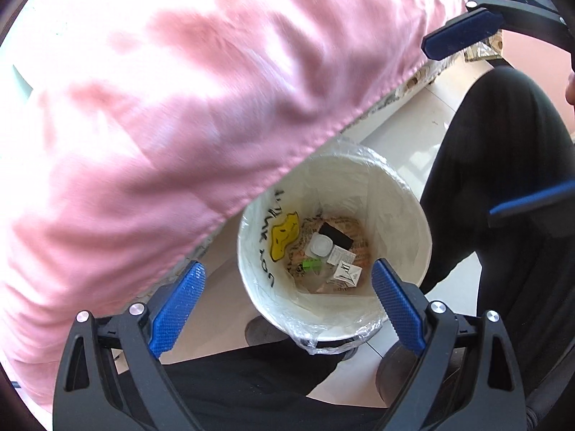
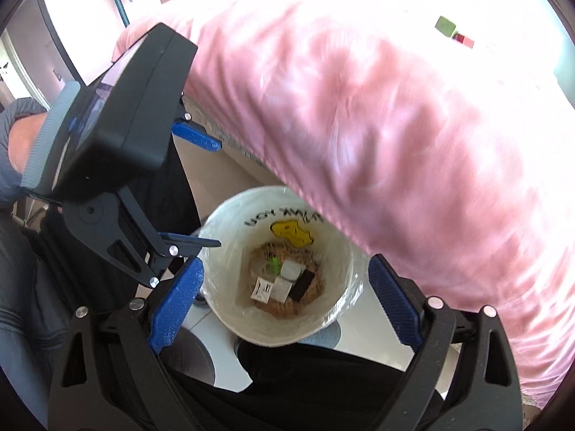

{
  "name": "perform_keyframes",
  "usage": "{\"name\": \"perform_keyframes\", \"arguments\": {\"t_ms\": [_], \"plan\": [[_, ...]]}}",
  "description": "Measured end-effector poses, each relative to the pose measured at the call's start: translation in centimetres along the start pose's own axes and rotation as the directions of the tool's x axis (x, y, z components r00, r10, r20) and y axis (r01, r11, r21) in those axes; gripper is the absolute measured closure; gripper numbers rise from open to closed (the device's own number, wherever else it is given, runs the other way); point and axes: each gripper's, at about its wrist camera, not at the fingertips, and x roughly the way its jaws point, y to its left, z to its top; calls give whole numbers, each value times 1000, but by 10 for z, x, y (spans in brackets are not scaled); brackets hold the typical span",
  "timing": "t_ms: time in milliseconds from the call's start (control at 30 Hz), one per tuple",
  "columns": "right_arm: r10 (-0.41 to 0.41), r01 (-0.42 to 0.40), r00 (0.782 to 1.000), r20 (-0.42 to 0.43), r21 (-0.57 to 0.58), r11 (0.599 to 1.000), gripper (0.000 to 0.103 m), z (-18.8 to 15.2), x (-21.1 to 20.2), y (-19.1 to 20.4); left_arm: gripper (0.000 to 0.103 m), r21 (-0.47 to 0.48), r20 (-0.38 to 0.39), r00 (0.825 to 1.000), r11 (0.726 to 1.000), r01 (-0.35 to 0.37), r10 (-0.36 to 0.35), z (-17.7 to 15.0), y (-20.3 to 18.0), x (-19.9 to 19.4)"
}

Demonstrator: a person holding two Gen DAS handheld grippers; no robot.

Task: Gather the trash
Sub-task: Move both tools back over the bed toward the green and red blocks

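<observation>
Both claws, left claw (image 1: 287, 305) and right claw (image 2: 285, 305), were spread and empty. The bin (image 1: 402, 194) stood directly below them; remaining trash (image 2: 445, 26) lay far up the bed (image 2: 395, 107).

Soft pink cloth on the bed (image 1: 172, 115), glossy clear plastic lining the matt white bin (image 1: 406, 215), knurled blue pads (image 1: 178, 305) on matt black plastic frames, shiny metal screws (image 1: 137, 309).

Pink bedcover (image 1: 151, 115) (sunlit, overexposed) above pale tiled floor (image 1: 402, 125).
</observation>
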Motion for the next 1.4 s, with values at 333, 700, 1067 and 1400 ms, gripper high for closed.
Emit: {"name": "perform_keyframes", "arguments": {"t_ms": [333,700,1067,1400], "plan": [[-40,42,995,96,-23,999,12,38,-34,-7,8,-126,115,986,987,-102,117,24,41,-51],[-141,129,974,178,78,989,12,76,-52,-65,8,-256,220,948,952,-170,228,58,90,-86],[-165,144,969,183,122,982,12,112,-60,-121,8,-315,259,943,942,-119,207,101,116,-98],[-184,149,965,189,183,972,12,138,-40,-167,8,-352,256,939,927,-131,230,148,141,-93]]}}
